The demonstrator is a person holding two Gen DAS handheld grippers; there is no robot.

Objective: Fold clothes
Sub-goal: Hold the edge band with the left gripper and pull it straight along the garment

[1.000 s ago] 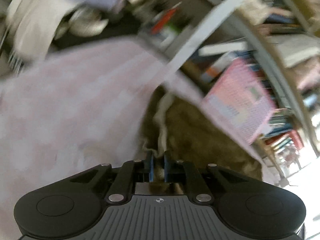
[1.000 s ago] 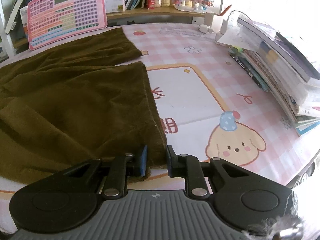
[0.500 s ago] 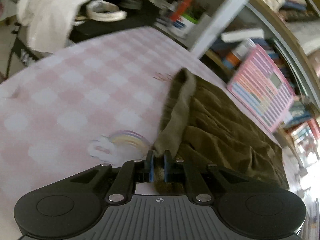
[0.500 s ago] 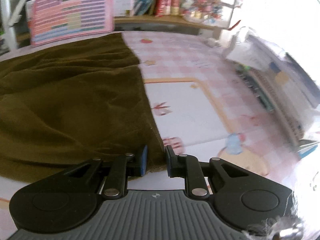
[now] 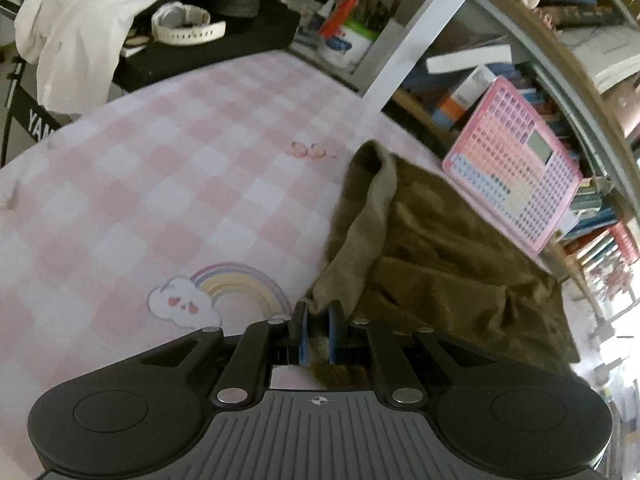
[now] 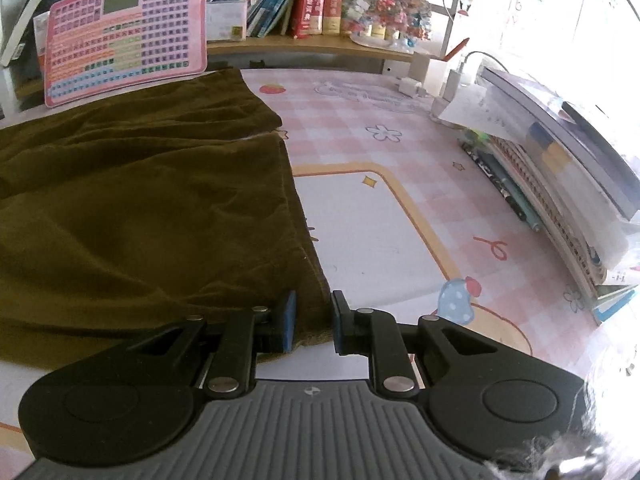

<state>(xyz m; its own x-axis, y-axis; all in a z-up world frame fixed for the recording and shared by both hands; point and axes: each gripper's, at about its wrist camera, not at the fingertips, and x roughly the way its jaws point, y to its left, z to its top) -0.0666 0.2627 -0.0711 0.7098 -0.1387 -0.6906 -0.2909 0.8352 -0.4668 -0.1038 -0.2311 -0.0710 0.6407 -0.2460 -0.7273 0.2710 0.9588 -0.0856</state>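
Note:
Olive-brown trousers [image 6: 140, 216] lie spread on the pink checked table mat [image 6: 360, 128]. In the left wrist view the waist end [image 5: 440, 248] is bunched, with its paler inner band [image 5: 360, 232] turned up. My left gripper [image 5: 318, 320] is shut on that band, just above the mat beside a rainbow print [image 5: 224, 292]. In the right wrist view my right gripper [image 6: 314, 320] stands open low over the mat. The near corner of a trouser leg hem [image 6: 310, 280] lies flat between its fingers.
A pink keypad toy [image 6: 124, 32] leans against the bookshelf [image 6: 304, 4] behind the trousers. Stacked books [image 6: 560, 168] and pens line the right edge. At the far left stand a black box with a white watch [image 5: 188, 28], white cloth [image 5: 72, 28] and a pen cup [image 5: 348, 40].
The left gripper has swung down with the waistband still in it, and the trousers now rest bunched on the mat. The right gripper has stayed at the hem corner.

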